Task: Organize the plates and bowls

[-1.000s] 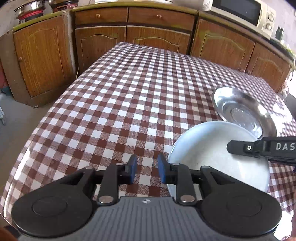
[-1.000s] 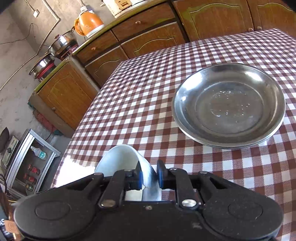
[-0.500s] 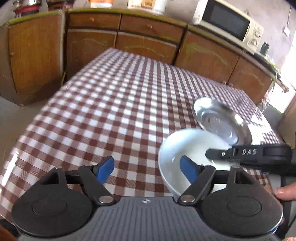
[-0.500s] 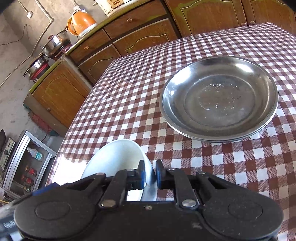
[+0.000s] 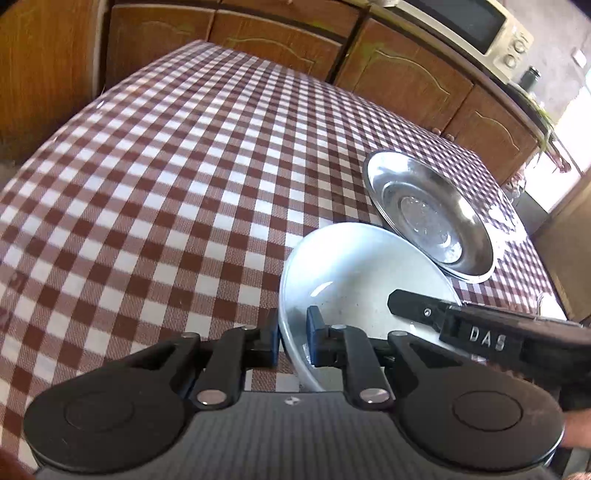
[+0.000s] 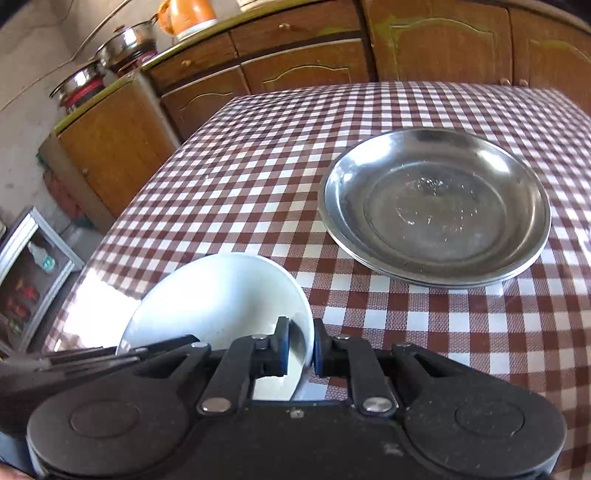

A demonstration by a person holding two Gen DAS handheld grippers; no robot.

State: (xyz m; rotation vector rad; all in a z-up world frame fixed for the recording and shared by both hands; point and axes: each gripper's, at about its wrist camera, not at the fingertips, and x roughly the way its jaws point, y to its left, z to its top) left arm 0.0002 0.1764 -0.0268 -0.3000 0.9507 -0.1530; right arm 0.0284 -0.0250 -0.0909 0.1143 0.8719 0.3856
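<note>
White and glossy, the bowl [image 5: 354, 269] sits tilted at the near edge of the table [image 5: 184, 166], its rim caught from two sides. The left gripper [image 5: 291, 339] is closing on the bowl's left rim, one blue pad outside the wall and one inside, the wall filling the gap between them. The right gripper [image 6: 299, 347] is clamped tight on the right rim, pads pressed to both faces of the wall. Just beyond the bowl, to the right, lies a stack of steel plates [image 6: 436, 210], shallow and shiny, near the bowl but apart from it in the right wrist view.

Brown-and-white check oilcloth covers the table, glaring white along its near left edge. Wooden cabinets [image 6: 295, 62] line the far wall; a microwave [image 5: 476, 26] stands on the counter at the far right, an orange kettle [image 6: 188, 14] and steel pots [image 6: 125, 44] at the far left.

Both gripper bodies hide the bowl's near side and base, so whether it touches the cloth cannot be told. How many plates make the stack is unclear.
</note>
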